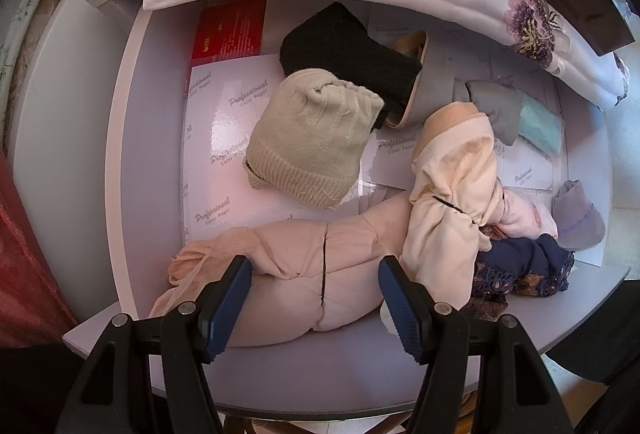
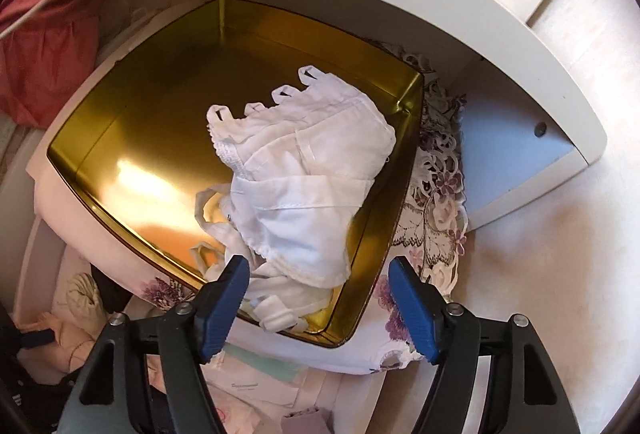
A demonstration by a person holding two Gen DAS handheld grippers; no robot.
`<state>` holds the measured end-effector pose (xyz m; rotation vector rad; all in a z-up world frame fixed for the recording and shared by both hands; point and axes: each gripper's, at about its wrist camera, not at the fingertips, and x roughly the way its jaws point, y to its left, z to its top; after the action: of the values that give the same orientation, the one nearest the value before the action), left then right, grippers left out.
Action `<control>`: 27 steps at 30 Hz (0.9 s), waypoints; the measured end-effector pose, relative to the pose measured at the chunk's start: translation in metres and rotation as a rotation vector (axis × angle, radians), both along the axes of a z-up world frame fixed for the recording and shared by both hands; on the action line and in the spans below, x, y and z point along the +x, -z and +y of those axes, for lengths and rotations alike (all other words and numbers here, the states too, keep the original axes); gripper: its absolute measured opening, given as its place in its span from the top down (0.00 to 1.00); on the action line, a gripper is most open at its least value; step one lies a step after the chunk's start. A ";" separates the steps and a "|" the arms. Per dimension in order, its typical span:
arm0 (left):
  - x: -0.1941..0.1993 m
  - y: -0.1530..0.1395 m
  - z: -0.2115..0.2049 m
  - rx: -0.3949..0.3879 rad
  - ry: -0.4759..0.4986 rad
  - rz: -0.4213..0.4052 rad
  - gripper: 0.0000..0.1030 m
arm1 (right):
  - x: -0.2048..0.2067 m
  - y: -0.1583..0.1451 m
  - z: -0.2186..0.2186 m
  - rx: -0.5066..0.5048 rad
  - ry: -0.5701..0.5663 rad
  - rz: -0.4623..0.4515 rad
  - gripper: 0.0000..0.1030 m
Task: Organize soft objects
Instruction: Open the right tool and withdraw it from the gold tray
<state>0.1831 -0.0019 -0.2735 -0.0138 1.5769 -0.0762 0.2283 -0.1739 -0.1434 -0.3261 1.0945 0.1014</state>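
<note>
Right gripper (image 2: 318, 298) at bottom centre, jaws wide w/ nothing between them; the white garment (image 2: 304, 189) lies loose in the gold tin (image 2: 132, 105), mid-frame. Looks like a drop-off just finished. Left gripper (image 1: 316, 298) low in its frame, jaws also wide, straddling the pink tights (image 1: 304, 258) but pads not pressing. Probably next pick: close on the tights, lift, carry to the tin. Further up, a beige knit sock (image 1: 316, 137), a black sock (image 1: 348, 53), all in a pale drawer (image 1: 152, 113). Upper frame: a flowered cloth (image 1: 536, 21) under the tin.
</note>
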 end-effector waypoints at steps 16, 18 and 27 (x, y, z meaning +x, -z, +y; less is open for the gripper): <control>-0.005 -0.009 0.006 0.005 0.002 -0.019 0.35 | -0.024 -0.018 0.007 0.043 0.027 -0.038 0.26; -0.006 -0.011 0.006 0.005 0.001 -0.021 0.35 | -0.028 -0.020 0.008 0.050 0.028 -0.045 0.25; -0.007 -0.016 0.012 0.002 -0.008 -0.029 0.35 | -0.056 -0.027 0.017 0.094 0.046 -0.047 0.23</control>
<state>0.1763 0.0105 -0.2572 -0.0174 1.5482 -0.0676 0.1719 -0.1567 -0.1163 -0.2175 1.0461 0.1032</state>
